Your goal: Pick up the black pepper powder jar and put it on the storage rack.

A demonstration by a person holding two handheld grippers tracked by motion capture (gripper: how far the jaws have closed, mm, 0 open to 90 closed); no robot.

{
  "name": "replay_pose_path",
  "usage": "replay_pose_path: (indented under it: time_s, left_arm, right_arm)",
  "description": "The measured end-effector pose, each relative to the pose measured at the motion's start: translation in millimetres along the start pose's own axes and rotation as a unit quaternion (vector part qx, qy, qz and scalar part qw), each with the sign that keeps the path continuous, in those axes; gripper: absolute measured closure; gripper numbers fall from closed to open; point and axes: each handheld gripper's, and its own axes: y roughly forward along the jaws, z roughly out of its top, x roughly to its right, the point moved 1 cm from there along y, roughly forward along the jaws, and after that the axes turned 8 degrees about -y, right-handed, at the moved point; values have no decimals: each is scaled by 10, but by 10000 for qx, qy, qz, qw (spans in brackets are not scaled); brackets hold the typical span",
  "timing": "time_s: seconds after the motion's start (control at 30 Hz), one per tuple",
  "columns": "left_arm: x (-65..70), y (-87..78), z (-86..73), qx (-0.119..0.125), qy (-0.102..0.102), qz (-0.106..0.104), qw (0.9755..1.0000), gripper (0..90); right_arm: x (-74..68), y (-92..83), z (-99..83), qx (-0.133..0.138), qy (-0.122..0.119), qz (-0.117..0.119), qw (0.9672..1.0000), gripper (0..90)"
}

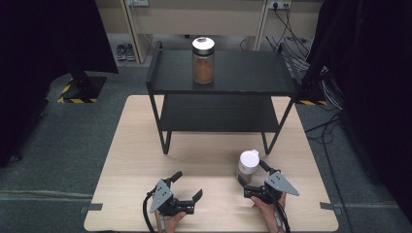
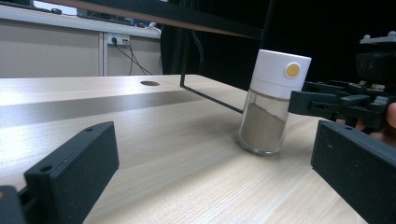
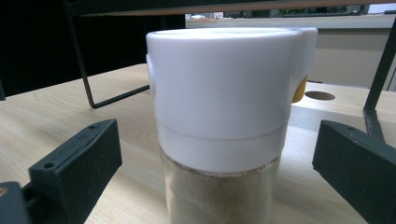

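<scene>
Spice jar (image 1: pixel 248 166) with a white cap stands upright on the wooden table (image 1: pixel 131 160), near its right front part, just in front of the black shelf rack's (image 1: pixel 223 73) right front leg. From the high view the jar's cap looks like a plain white disc; the left gripper view adds a round yellow dot on the cap's side and pale brown powder filling the glass below (image 2: pixel 271 105). The right gripper view brings the jar (image 3: pixel 224 121) very close, standing between that gripper's two black jaws with a clear gap on either side, so the pads do not press on it.

The right gripper (image 1: pixel 253 180) lies low over the table, held from behind by a hand (image 1: pixel 266 208) at the bottom edge, jaws spread and reaching round the jar. The left gripper (image 1: pixel 187 185) rests apart from it toward the table's front middle, angled toward the jar, jaws wide and with nothing between them; its hand (image 1: pixel 171 219) grips it from below the frame.

On the rack's top shelf stands a second jar (image 1: pixel 203 60) with brown contents and a dark-rimmed lid. Cables (image 1: pixel 291 29) trail on the floor behind the rack, and a pair of shoes (image 1: pixel 126 51) sits by the wall. A round hole in the tabletop (image 2: pixel 149 83) shows in the left gripper view.
</scene>
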Motion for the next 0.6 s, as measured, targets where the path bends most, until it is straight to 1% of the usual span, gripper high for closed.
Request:
replay_pose_path:
  time_s: [0.17, 0.4, 0.6]
  left_arm:
    - [-1, -1, -1, 2, 1, -4, 10000, 4]
    - [-1, -2, -2, 6, 2, 2, 10000, 4]
    - [-1, -2, -2, 9, 3, 3, 10000, 5]
  right_arm:
    - [16, 65, 32, -80, 27, -5, 10000, 69]
    - [15, 128, 79, -202, 5, -25, 9998, 108]
    - [15, 161, 120, -322, -85, -34, 9994, 172]
